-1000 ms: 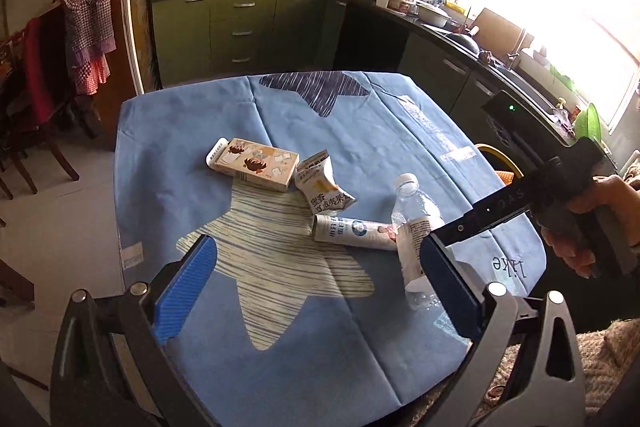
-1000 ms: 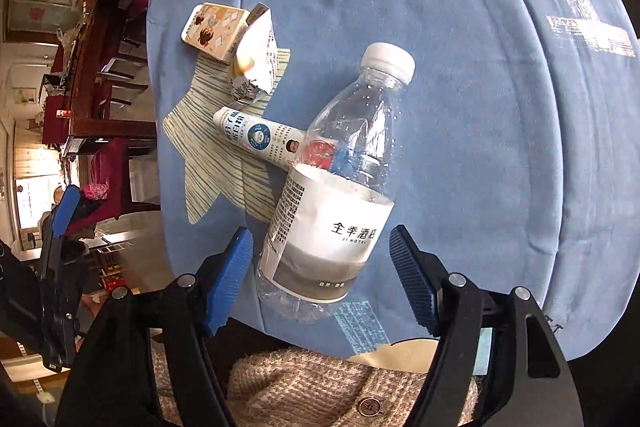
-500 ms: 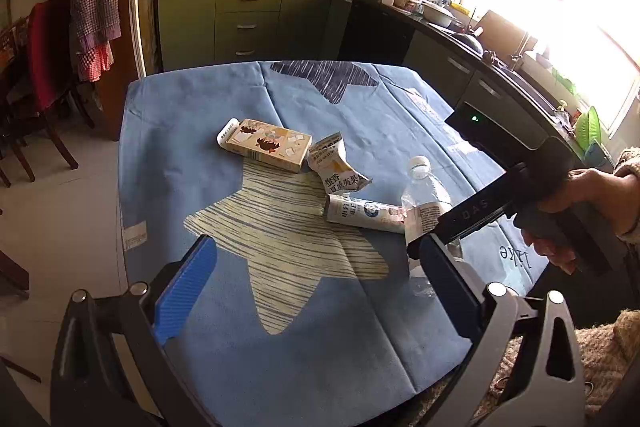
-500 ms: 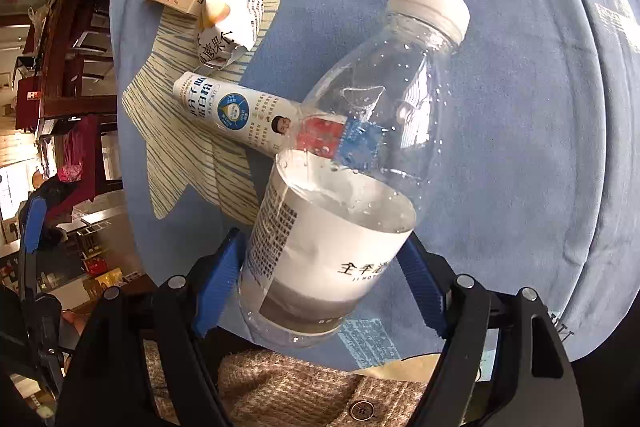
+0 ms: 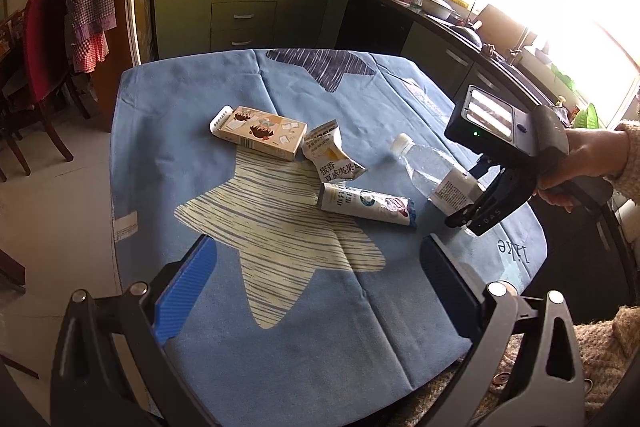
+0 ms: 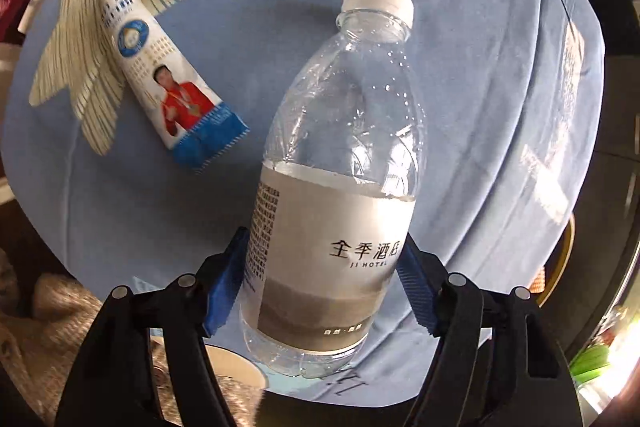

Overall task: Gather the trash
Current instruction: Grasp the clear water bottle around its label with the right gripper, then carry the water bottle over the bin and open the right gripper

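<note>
A clear plastic water bottle (image 6: 332,227) with a white cap and grey label sits between the blue pads of my right gripper (image 6: 322,247), whose jaws are closing and press on the label's sides. In the left wrist view the bottle (image 5: 428,167) leans with its cap toward the far left, its base in the right gripper (image 5: 466,205). A white-and-blue wrapper tube (image 5: 366,205) lies just left of it, with a crumpled snack bag (image 5: 332,159) and a flat cardboard box (image 5: 258,133) beyond. My left gripper (image 5: 318,247) hangs open over the near cloth, holding nothing.
The table wears a blue cloth (image 5: 180,115) with star shapes; its edge drops off on the left and right. A red chair (image 5: 44,67) stands at the left. Green kitchen cabinets (image 5: 244,11) line the back. A knitted sweater (image 5: 600,355) is at the near right.
The right gripper came down over the bottle and rolled, and its pads came in against the label. The bottle went from upright to leaning. The left gripper barely moved.
</note>
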`<state>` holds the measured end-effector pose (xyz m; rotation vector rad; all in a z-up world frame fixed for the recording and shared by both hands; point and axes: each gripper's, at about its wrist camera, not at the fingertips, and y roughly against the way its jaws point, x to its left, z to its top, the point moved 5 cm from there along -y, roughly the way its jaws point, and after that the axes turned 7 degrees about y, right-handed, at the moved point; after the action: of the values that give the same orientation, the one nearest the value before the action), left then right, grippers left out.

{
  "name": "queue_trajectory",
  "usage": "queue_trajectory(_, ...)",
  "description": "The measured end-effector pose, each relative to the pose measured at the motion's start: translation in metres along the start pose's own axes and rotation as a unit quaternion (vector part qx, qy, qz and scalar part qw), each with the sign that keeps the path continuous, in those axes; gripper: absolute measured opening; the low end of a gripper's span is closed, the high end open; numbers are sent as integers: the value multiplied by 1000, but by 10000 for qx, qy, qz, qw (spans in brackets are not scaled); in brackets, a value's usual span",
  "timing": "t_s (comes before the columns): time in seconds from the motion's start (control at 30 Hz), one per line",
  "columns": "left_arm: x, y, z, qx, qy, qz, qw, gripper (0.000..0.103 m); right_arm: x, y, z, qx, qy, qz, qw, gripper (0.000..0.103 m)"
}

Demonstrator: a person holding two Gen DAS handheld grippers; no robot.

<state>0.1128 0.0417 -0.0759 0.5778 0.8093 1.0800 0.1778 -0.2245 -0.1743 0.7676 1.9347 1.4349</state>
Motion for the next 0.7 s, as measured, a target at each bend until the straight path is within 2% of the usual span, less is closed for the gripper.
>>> queue_trajectory(0.17, -7, -6, 0, 117, -16, -82, 9999, 97, -3, -2, -4, -169, 55, 23, 9998, 66)
queue_trajectory(0.23, -10, -8, 0, 150, -33, -101, 9998, 97, -9, -1, -11, -301, -27, 160, 9994, 66)
queue_trajectory(0.4, -15, -14, 1, 244, 2, -137, 9996, 97, -43, 6, -44, -779, -349, 508, 9951, 65)
queue_trajectory(0.53, -24, -18, 4, 291, -19, -125, 9995, 97, -78, 8, -74, -1071, -782, 627, 9892, 65)
queue_trajectory(0.7, -42, -23, 5, 357, -147, -168, 9991, 97, -120, 1, -108, -1151, -1263, 662, 9831, 65)
